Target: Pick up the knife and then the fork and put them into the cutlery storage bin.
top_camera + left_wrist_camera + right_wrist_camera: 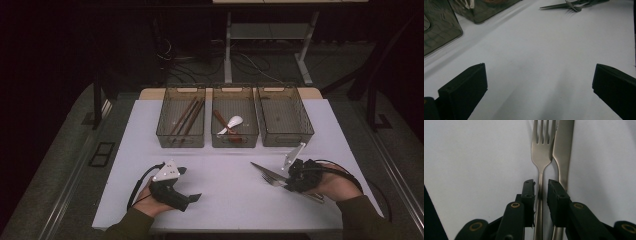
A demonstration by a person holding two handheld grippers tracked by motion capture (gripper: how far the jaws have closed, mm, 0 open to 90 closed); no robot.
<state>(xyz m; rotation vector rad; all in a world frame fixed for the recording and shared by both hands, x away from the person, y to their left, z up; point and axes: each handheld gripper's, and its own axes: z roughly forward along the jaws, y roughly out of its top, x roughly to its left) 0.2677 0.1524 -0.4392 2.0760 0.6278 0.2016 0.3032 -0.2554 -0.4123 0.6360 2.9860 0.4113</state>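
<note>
The right tongs (541, 188) stand nearly pressed together around the handle of one silver metal fork (543, 147), which lies on the white worktop (225, 180) touching one silver metal knife (563, 150); whether the pads already press it, I cannot tell. The left tongs (539, 82) are spread, holding nothing. Behind stand three smoky transparent plastic bins (285, 137); their contents are hard to make out.
</note>
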